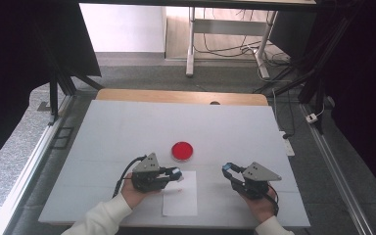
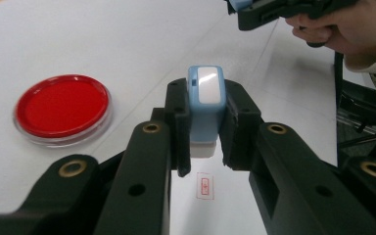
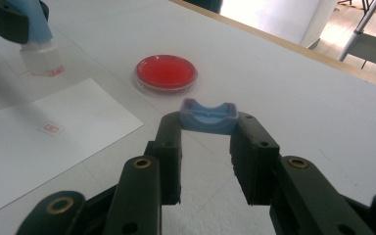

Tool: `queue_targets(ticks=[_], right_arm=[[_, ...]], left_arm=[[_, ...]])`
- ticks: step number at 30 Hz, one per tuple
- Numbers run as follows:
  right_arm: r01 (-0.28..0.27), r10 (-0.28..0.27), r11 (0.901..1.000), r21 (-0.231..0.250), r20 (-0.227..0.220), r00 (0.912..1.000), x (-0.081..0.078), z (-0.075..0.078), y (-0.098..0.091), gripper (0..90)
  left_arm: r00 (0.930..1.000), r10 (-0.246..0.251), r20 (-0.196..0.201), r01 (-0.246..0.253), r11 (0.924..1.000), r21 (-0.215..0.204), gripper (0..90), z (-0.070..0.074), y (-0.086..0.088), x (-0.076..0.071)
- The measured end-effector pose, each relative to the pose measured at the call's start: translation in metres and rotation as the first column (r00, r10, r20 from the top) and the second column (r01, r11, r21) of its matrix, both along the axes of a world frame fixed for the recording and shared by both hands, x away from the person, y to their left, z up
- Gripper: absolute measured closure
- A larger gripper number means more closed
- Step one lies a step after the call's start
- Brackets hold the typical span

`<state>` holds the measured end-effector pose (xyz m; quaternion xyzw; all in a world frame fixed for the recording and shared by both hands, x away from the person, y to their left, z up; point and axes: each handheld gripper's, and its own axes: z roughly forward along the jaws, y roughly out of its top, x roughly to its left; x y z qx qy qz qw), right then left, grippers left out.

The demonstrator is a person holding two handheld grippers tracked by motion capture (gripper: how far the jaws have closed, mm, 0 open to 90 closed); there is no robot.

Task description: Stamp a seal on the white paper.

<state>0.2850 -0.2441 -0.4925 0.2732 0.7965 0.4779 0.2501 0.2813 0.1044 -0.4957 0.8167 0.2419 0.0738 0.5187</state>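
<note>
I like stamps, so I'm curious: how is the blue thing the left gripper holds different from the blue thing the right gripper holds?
The left gripper is clamped on a tall light-blue stamp body with a white base, standing upright above the white paper sheet. The right gripper pinches a short, open, blue plastic cap, a shallow shell with no white part, away from the paper. The stamp is taller than the cap. Both are blue plastic and gripped between black jaws.

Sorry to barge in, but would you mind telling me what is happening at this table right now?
A person is stamping paper with two handheld grippers. The left gripper is shut on a blue stamp, held just above a white sheet that already carries a red rectangular imprint. The right gripper holds the stamp's blue cap off to the side. A red ink pad sits beyond the sheet.
</note>
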Motion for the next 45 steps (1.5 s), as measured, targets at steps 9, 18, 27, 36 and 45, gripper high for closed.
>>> queue_targets(ticks=[9, 18, 27, 36, 45], right_arm=[[0.0, 0.0, 1.0, -0.003, 0.001, 1.0, 0.0, 0.0, 0.0, 66.1], [0.0, 0.0, 1.0, -0.009, -0.003, 1.0, 0.001, -0.001, 0.001, 66.0], [0.001, -0.001, 0.9999, -0.01, -0.005, 1.0, 0.001, -0.002, 0.002, 66.0], [-0.001, 0.001, 0.9999, -0.01, -0.008, 1.0, 0.002, -0.003, 0.003, 66.0], [-0.001, 0.001, 0.9999, -0.015, -0.005, 1.0, 0.002, -0.003, 0.004, 66.1]], left_arm=[[0.9992, 0.038, -0.008, -0.038, 0.999, -0.022, 75.5, 0.007, 0.009, 0.004], [0.9977, 0.067, -0.009, -0.067, 0.997, -0.039, 75.4, 0.013, 0.017, 0.009], [0.9965, 0.084, -0.004, -0.084, 0.9937, -0.074, 75.4, 0.023, 0.028, 0.013], [0.9958, 0.09, -0.013, -0.091, 0.9909, -0.099, 75.4, 0.026, 0.033, 0.016], [0.996, 0.089, -0.013, -0.09, 0.9904, -0.105, 75.4, 0.027, 0.032, 0.017]])
